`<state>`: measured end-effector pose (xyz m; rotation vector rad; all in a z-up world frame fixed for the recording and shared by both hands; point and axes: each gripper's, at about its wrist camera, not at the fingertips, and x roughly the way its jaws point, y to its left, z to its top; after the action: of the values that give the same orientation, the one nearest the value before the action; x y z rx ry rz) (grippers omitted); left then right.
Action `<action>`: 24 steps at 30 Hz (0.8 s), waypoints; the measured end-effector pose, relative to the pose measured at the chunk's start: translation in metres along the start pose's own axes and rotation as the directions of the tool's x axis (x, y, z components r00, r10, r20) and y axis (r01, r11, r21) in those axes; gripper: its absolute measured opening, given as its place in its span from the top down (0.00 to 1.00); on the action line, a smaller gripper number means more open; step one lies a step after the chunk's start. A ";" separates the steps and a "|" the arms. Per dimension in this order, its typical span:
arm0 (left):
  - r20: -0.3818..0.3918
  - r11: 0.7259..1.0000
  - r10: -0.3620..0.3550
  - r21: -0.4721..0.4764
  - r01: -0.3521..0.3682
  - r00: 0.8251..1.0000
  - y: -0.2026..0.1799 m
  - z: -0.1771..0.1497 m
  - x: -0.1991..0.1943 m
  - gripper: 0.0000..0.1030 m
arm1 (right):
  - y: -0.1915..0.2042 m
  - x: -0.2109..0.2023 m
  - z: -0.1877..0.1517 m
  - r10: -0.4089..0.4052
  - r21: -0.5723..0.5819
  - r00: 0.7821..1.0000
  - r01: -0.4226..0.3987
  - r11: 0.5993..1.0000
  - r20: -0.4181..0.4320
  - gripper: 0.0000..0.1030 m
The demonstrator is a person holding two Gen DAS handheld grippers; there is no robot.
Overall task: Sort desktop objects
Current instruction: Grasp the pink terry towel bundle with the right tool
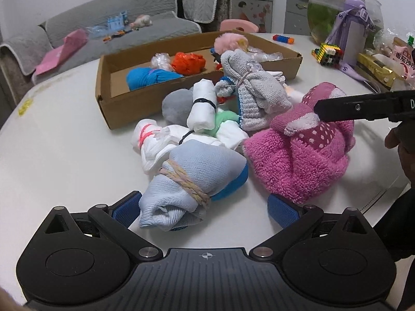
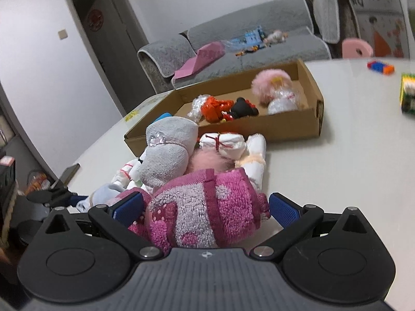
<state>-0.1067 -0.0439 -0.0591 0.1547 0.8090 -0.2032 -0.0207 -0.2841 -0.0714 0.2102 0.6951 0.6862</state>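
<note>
Left tool (image 1: 205,211): jaws wide apart, blue pads either side of a pale blue sock bundle (image 1: 193,178) tied w/ tan rubber bands. Left pad at the bundle's rolled end, right pad clear of it; nothing gripped.

Right tool (image 2: 205,208): jaws also wide, straddling the pink fleece bundle (image 2: 205,212) w/ polka-dot trim. Left pad close against the fleece, right pad just off it; contact can't be confirmed, not clamped. In left wrist view the right tool's black finger (image 1: 363,108) lies across the top of the same pink bundle (image 1: 298,155).

Pile on white counter (image 1: 64,155), front of the cardboard box (image 1: 103,108):
- grey knit bundle (image 1: 249,96), banded, on top, leaning twd the box
- white roll w/ black band (image 1: 202,111), upright-ish, mid-pile
- white bundle w/ pink band (image 1: 153,140), left side, touching pale blue one
- grey plush ball (image 1: 176,108) against the box wall
- green scrap under the white roll, mostly hidden

Inside box: blue knit bundle (image 1: 147,77) near end, orange bundle (image 1: 188,63) mid, clear-wrapped item beside it, pink fluffy toy (image 2: 269,83) far end, small black/red figure (image 2: 242,110) btwn orange and pink.

Counter far right: glass bowl w/ green contents (image 1: 332,13), purple bottle w/ strap (image 1: 355,33), brick toy (image 1: 328,53), snack packs. Grey sofa (image 1: 103,26) behind, w/ toys on the seat.
</note>
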 end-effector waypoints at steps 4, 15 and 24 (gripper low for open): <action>0.006 1.000 0.010 -0.019 -0.010 1.000 -0.003 -0.002 -0.003 0.05 | 0.001 -0.003 0.000 0.019 0.024 0.999 -0.018 1.000 -0.031 0.09; 0.008 0.992 0.033 0.124 -0.034 0.999 -0.037 -0.013 -0.024 0.01 | -0.019 -0.034 0.004 0.018 -0.009 0.996 -0.019 1.000 -0.090 0.05; 0.008 0.995 0.072 0.076 -0.072 0.997 -0.023 0.008 -0.018 0.01 | 0.002 -0.048 0.003 0.073 -0.155 0.997 -0.067 0.986 0.035 0.01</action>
<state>-0.1186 -0.0656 -0.0421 0.2542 0.7893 -0.1664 -0.0468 -0.3136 -0.0436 0.1067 0.5949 0.7975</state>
